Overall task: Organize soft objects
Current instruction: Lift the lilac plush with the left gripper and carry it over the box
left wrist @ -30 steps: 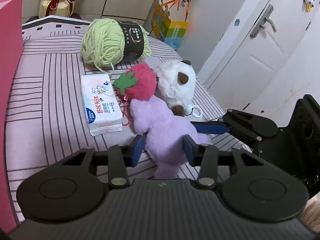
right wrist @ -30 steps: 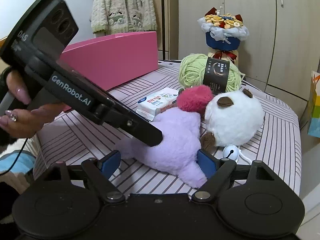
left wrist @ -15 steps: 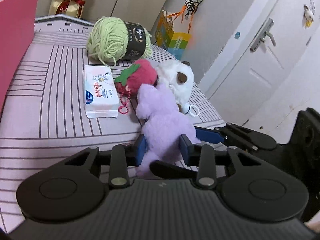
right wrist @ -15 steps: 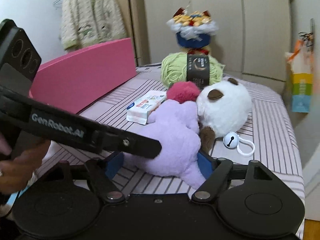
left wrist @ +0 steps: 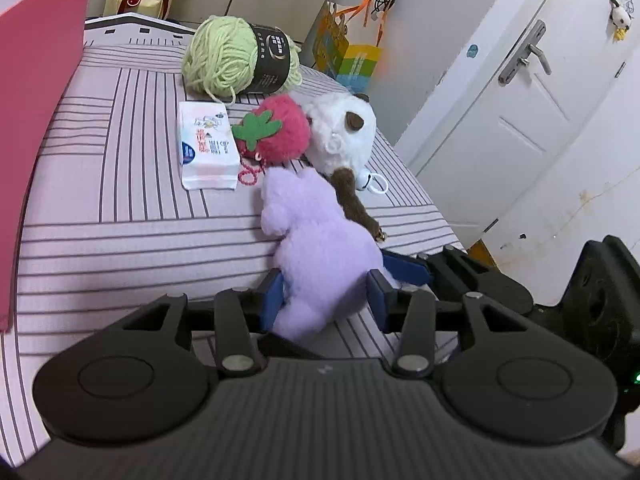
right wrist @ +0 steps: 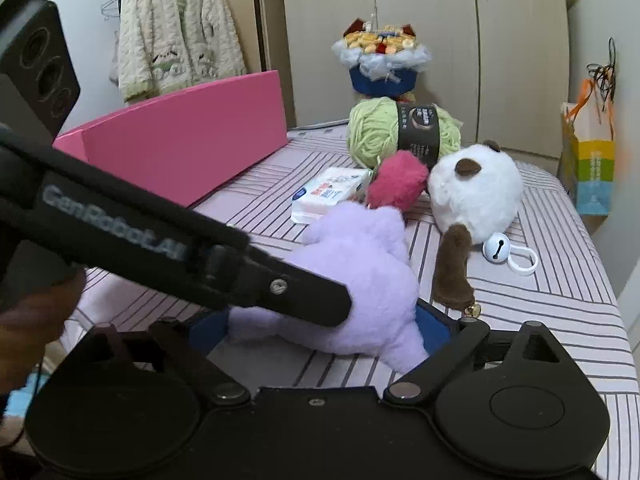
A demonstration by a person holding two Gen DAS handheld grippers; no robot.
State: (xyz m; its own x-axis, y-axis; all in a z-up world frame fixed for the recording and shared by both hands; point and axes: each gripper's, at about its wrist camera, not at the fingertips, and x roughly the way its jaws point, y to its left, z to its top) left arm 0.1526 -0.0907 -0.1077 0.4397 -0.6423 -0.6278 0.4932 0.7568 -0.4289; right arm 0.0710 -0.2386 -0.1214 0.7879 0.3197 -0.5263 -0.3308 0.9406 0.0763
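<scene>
A purple plush toy (left wrist: 320, 240) lies on the striped bed cover (left wrist: 120, 208). My left gripper (left wrist: 326, 300) is shut on its lower end. My right gripper (right wrist: 316, 332) straddles the same toy (right wrist: 360, 264) from the other side with its blue pads wide apart. Behind the toy lie a red strawberry plush (left wrist: 276, 132), a white panda plush (left wrist: 344, 136) with a bell (right wrist: 496, 248), a pack of tissues (left wrist: 206, 146) and a green yarn ball (left wrist: 236, 58).
A pink box (right wrist: 192, 140) stands along the bed's left side. A bouquet (right wrist: 382, 64) stands at the back by the wardrobe. A colourful paper bag (right wrist: 590, 172) hangs right of the bed. A white door (left wrist: 520, 92) is beyond the bed's right edge.
The purple toy has been pulled toward the near edge of the bed, away from the strawberry and panda. My left gripper has closed on it.
</scene>
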